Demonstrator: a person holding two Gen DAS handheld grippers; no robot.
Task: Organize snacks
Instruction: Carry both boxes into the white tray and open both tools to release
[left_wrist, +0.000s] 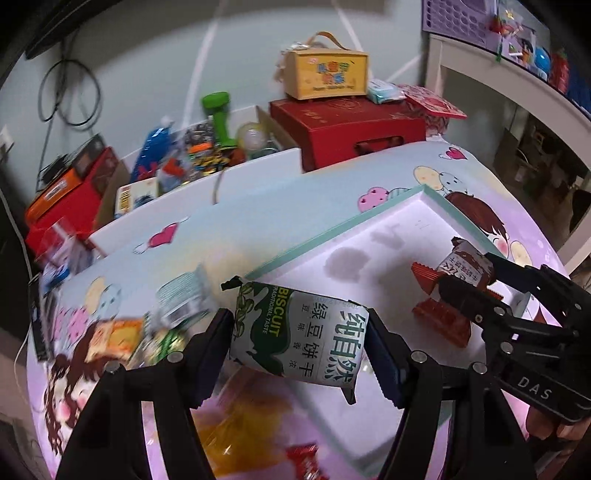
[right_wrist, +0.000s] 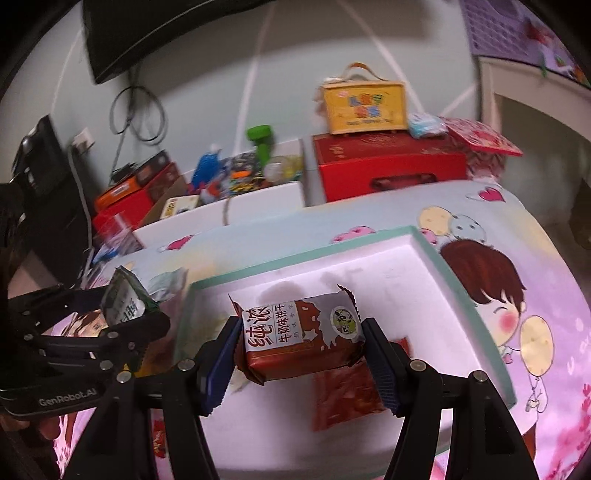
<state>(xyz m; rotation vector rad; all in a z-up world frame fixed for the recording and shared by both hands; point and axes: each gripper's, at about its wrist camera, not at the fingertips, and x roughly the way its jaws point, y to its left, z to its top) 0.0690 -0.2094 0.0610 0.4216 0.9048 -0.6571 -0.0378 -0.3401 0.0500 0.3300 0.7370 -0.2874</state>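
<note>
Now both claws carry a snack. Left gripper (left_wrist: 299, 347) pinches a green-and-white biscuit packet (left_wrist: 299, 338) end to end, held at the near edge of the white tray (left_wrist: 388, 236). Right gripper (right_wrist: 301, 350) pinches a brown biscuit packet (right_wrist: 303, 338) the same way, over the tray's middle. Under it, one red wrapper (right_wrist: 345, 395) already lies in the tray (only that one shows there). Left of the tray, on the cartoon tablecloth (left_wrist: 258, 221), several loose snacks (left_wrist: 118, 338) wait, blurred. Farther off: red box (left_wrist: 347, 129), yellow case (left_wrist: 327, 75). Judged early: one placed, two in hand, more left.
</note>
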